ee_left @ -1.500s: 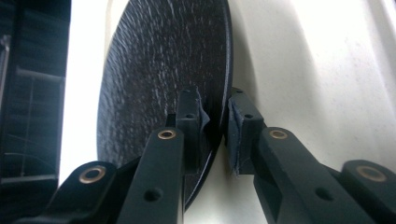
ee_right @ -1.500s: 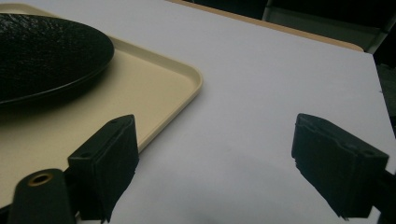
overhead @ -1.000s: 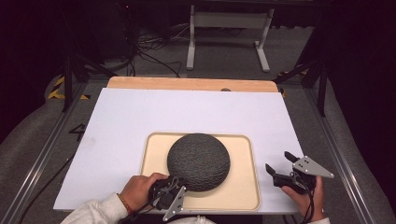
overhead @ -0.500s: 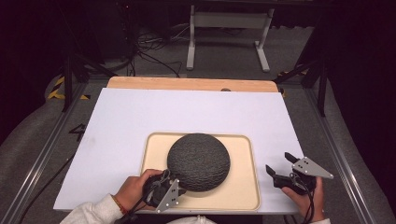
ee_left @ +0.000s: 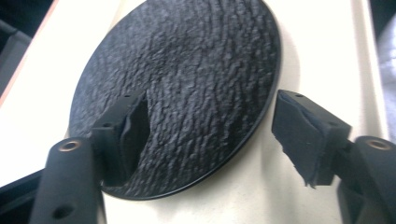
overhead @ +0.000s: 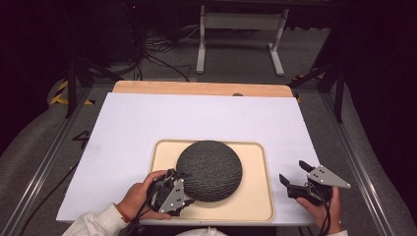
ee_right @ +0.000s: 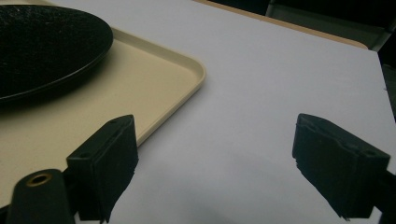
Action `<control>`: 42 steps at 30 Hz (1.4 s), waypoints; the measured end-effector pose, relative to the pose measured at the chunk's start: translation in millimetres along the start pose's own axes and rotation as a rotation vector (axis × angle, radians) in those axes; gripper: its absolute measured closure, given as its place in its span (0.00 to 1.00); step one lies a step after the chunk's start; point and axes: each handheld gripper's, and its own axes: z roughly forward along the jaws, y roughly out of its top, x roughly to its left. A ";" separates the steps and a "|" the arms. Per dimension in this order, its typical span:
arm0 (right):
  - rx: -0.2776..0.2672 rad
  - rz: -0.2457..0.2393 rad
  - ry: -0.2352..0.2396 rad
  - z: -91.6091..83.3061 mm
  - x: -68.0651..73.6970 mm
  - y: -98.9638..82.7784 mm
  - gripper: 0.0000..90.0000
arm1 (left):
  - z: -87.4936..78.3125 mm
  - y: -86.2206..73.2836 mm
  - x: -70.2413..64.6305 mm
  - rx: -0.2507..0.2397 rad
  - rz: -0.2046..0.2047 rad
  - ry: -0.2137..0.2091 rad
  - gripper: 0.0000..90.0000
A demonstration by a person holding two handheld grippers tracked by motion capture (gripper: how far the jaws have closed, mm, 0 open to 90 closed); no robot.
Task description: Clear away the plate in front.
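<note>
A black, rough-textured round dish (overhead: pixel 209 169) lies dome-up on a cream tray (overhead: pixel 255 201). My left gripper (overhead: pixel 182 181) is at the dish's near left edge. In the left gripper view its jaws have just been opening: one pad (ee_left: pixel 133 126) hovers over the dish (ee_left: pixel 196 79), the other (ee_left: pixel 303 130) stands off past the rim, and neither presses on it. My right gripper (overhead: pixel 292 172) rests to the right of the tray on the white board, open with nothing between its pads (ee_right: pixel 217 140).
The tray (ee_right: pixel 154 93) sits at the near middle of a white board (overhead: pixel 196 118) laid on a wooden tabletop (overhead: pixel 196 88). Metal rails run along both sides. Cables and a stand's legs (overhead: pixel 241 44) are on the floor beyond.
The left gripper has drawn slightly away from the dish toward the left, and its jaws have spread wider. The right gripper and the dish have stayed put.
</note>
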 end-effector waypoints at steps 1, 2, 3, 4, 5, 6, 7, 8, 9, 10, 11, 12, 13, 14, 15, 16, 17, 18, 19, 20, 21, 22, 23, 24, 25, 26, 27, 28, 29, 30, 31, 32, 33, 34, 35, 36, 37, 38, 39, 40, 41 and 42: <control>-0.001 -0.002 0.001 0.1 0.1 0.1 0.16 | -1.4 -1.1 2.8 -0.018 -0.012 -0.007 0.28; -0.001 -0.002 0.001 0.1 0.1 0.1 0.16 | -2.5 -1.5 4.6 -0.028 -0.018 -0.005 0.28; -0.002 -0.002 0.002 0.0 0.2 0.2 0.16 | -3.4 -1.9 5.7 -0.035 -0.021 -0.006 0.27; -0.002 -0.002 0.002 0.0 0.3 0.3 0.16 | -5.0 -2.7 7.6 -0.052 -0.028 -0.009 0.25; -0.002 -0.003 0.002 0.0 0.3 0.2 0.16 | -6.4 -3.3 9.3 -0.061 -0.034 -0.007 0.25; -0.002 -0.002 0.001 0.1 0.2 0.2 0.16 | -7.5 -3.7 10.5 -0.063 -0.039 0.001 0.25; -0.002 -0.002 0.001 0.1 0.2 0.1 0.16 | -9.6 -4.6 12.6 -0.069 -0.049 -0.001 0.24; -0.002 -0.001 0.000 0.0 0.3 0.0 0.16 | -11.2 -5.4 14.6 -0.077 -0.055 0.006 0.23; -0.002 -0.002 0.001 -0.1 0.4 0.0 0.16 | -11.2 -5.4 14.6 -0.077 -0.055 0.006 0.23; -0.002 -0.003 0.000 -0.2 0.5 0.1 0.16 | -13.8 -7.3 18.4 -0.088 -0.075 0.011 0.23; -0.002 -0.005 0.000 -0.2 0.6 0.1 0.16 | -15.1 -8.0 19.8 -0.092 -0.074 0.017 0.23; -0.002 -0.005 0.000 -0.2 0.7 0.1 0.16 | -16.8 -9.3 21.7 -0.098 -0.085 0.023 0.22; -0.003 -0.007 0.001 -0.1 0.7 0.1 0.16 | -16.8 -9.3 21.7 -0.098 -0.085 0.023 0.22; -0.002 -0.007 0.001 0.0 0.7 0.1 0.16 | -19.7 -11.1 25.0 -0.102 -0.099 0.032 0.22; -0.003 -0.007 0.002 0.1 0.8 0.1 0.16 | -21.2 -12.3 26.6 -0.109 -0.110 0.036 0.22; -0.002 -0.008 0.002 0.2 0.9 0.2 0.16 | -22.7 -13.3 28.5 -0.110 -0.112 0.039 0.22; -0.001 -0.007 0.001 0.2 1.0 0.2 0.16 | -23.7 -14.2 29.2 -0.109 -0.121 0.043 0.21; 0.000 -0.008 0.001 0.2 1.0 0.2 0.16 | -25.2 -15.4 30.7 -0.113 -0.125 0.049 0.21; 0.000 -0.008 0.001 0.2 1.0 0.2 0.16 | -25.2 -15.4 30.7 -0.113 -0.125 0.049 0.21; 0.001 -0.010 0.003 0.4 1.3 0.4 0.16 | -26.8 -16.9 32.6 -0.119 -0.134 0.051 0.21; 0.002 -0.012 0.002 0.3 1.4 0.5 0.16 | -28.1 -18.1 34.2 -0.119 -0.141 0.050 0.21; 0.002 -0.012 0.002 0.3 1.4 0.5 0.16 | -29.3 -19.4 35.6 -0.123 -0.148 0.051 0.21; 0.003 -0.012 0.002 0.3 1.5 0.5 0.16 | -31.5 -22.2 38.7 -0.124 -0.159 0.056 0.21; 0.003 -0.012 0.002 0.4 1.4 0.4 0.16 | -33.3 -24.3 41.1 -0.126 -0.168 0.055 0.21; 0.003 -0.011 0.003 0.5 1.4 0.3 0.16 | -34.7 -26.4 42.8 -0.133 -0.178 0.056 0.21; 0.002 -0.011 0.004 0.7 1.6 0.3 0.16 | -36.0 -28.0 44.4 -0.135 -0.180 0.058 0.21; 0.004 -0.011 0.003 0.7 1.7 0.3 0.16 | -38.0 -30.8 46.5 -0.134 -0.193 0.065 0.21; 0.004 -0.013 0.003 0.9 1.8 0.4 0.16 | -39.2 -32.9 48.2 -0.129 -0.202 0.074 0.21; 0.004 -0.014 0.003 1.0 1.9 0.4 0.16 | -40.2 -35.1 49.9 -0.123 -0.209 0.077 0.20; 0.004 -0.015 0.004 1.1 1.9 0.4 0.16 | -41.3 -37.4 51.3 -0.114 -0.221 0.085 0.20; 0.004 -0.016 0.005 1.2 1.9 0.4 0.16 | -42.4 -40.0 52.9 -0.116 -0.228 0.085 0.20; 0.004 -0.016 0.005 1.3 2.0 0.4 0.16 | -43.5 -42.0 53.8 -0.120 -0.233 0.082 0.20; 0.004 -0.016 0.005 1.3 2.0 0.4 0.16 | -43.5 -42.0 53.8 -0.120 -0.233 0.082 0.20; 0.006 -0.015 0.004 1.3 2.2 0.3 0.16 | -45.2 -46.0 55.9 -0.107 -0.244 0.096 0.20; 0.009 -0.018 0.003 1.3 2.5 0.3 0.16 | -46.0 -48.0 57.1 -0.107 -0.249 0.094 0.19; 0.009 -0.019 0.002 1.3 2.7 0.4 0.16 | -47.4 -51.5 58.6 -0.114 -0.264 0.092 0.19; 0.010 -0.021 0.002 1.4 2.8 0.4 0.16 | -48.2 -53.5 59.9 -0.111 -0.268 0.094 0.19; 0.009 -0.021 0.002 1.5 2.9 0.5 0.16 | -48.8 -56.0 61.1 -0.101 -0.273 0.097 0.19; 0.011 -0.023 0.002 1.5 3.0 0.7 0.16 | -49.1 -58.9 62.0 -0.085 -0.269 0.103 0.18; 0.010 -0.024 0.003 1.8 3.2 0.7 0.16 | -49.4 -61.6 63.0 -0.080 -0.266 0.104 0.18; 0.009 -0.026 0.005 2.1 3.2 0.7 0.16 | -50.0 -65.8 64.7 -0.083 -0.285 0.098 0.18; 0.012 -0.025 0.005 2.7 3.4 0.6 0.16 | -50.8 -69.7 66.8 -0.083 -0.302 0.094 0.18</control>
